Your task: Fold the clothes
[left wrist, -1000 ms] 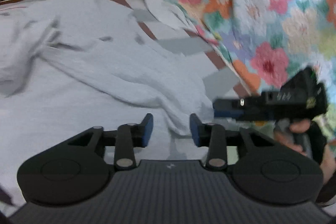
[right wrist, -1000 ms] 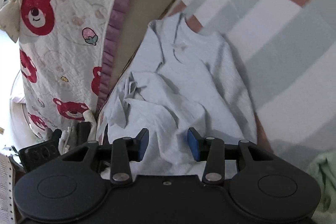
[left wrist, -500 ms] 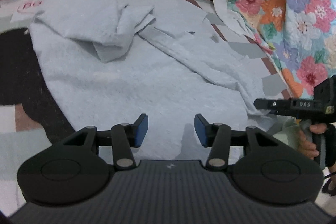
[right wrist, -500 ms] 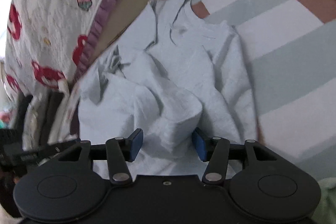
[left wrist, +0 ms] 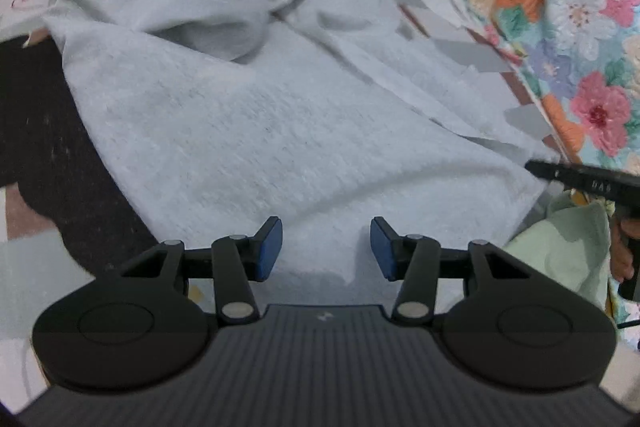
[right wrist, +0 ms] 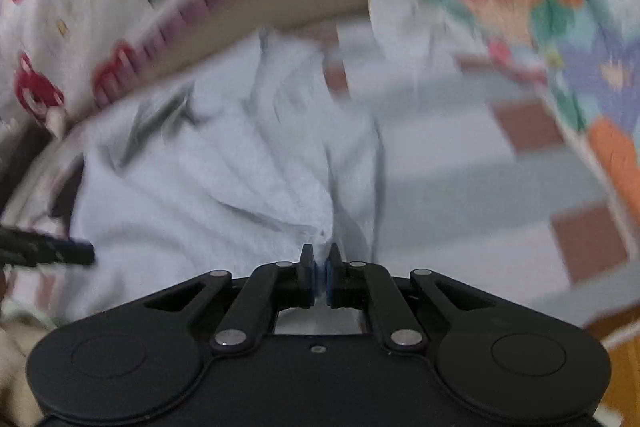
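Note:
A pale blue shirt [left wrist: 280, 131] lies crumpled on the bed, its near hem under my left gripper [left wrist: 326, 251]. That gripper is open, its blue pads apart above the hem with nothing pinched between them. In the right wrist view the shirt [right wrist: 224, 195] is bunched into a ridge, and my right gripper [right wrist: 320, 267] is closing with its pads pressed on that fold. The right gripper's black body [left wrist: 580, 179] shows at the shirt's right edge in the left wrist view. A black finger [right wrist: 60, 251] of the left gripper pokes in from the left.
A floral quilt [left wrist: 560, 27] is heaped on the right, a bear-print quilt [right wrist: 60, 7] along the headboard. The striped sheet [right wrist: 460, 187] lies bare to the shirt's right. A dark garment [left wrist: 48, 131] sits left of the shirt, a pale green cloth [left wrist: 560, 251] near the person's hand [left wrist: 624, 247].
My right gripper's jaws went from wide apart around a hump of the shirt to pinched on it, and the view rolled. My left gripper sank closer to the near hem.

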`<state>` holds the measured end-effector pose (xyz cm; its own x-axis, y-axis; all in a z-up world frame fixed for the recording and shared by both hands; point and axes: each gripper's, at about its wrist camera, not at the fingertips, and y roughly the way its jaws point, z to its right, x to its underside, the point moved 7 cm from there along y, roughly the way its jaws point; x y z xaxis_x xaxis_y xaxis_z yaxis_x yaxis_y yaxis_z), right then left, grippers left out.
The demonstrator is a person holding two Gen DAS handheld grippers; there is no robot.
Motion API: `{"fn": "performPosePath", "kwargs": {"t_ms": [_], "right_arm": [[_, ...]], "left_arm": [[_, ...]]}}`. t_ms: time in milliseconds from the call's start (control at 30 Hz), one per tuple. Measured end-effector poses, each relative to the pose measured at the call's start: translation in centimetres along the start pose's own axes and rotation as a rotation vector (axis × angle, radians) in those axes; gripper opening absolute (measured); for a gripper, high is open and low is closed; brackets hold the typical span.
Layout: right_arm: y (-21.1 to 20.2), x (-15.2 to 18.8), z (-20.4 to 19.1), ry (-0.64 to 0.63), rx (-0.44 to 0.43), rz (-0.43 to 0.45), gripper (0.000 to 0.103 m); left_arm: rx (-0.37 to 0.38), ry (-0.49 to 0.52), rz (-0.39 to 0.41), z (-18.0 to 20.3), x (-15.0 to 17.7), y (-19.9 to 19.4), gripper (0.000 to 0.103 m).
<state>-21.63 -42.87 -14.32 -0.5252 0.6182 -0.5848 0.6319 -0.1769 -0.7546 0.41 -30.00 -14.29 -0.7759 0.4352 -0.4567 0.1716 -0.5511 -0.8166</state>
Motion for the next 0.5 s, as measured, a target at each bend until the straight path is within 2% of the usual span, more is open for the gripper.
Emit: {"fn": "performPosePath", "kwargs": {"t_ms": [67,133,233,300,433,500], "right_arm": [[0.3,0.5,0.1,0.028,-0.024,0.009,0.009],[0.5,0.8,0.6,0.032,-0.010,0.021,0.009],[0.7,0.8,1.1,0.065,-0.023,0.019,0.009],[0.7,0.8,1.1,0.069,-0.026,0.028,0.009],[0.4,0.6,0.2,0.014,-0.020,0.050,0.009],[0.1,0.5,0.0,-0.007,-0.023,0.062,0.009]], "left_arm": [[-0.024,-0.030,0.042,-0.7,-1.0,-0.6,0.048],[-0.086,-0.060,0.130,-1.8,-2.8,-1.6,0.049],[-0.143,-0.042,0.231,-2.8,-6.0,-2.2,0.052],[-0.179,-0.004,0.240,-2.9,-7.9,-1.4,0.053],[-0.292,0.109,0.199,-2.7,-10.1,1.8,0.058],[-0.306,0.150,0.209,-2.6,-10.6,3.3,0.058]]}}
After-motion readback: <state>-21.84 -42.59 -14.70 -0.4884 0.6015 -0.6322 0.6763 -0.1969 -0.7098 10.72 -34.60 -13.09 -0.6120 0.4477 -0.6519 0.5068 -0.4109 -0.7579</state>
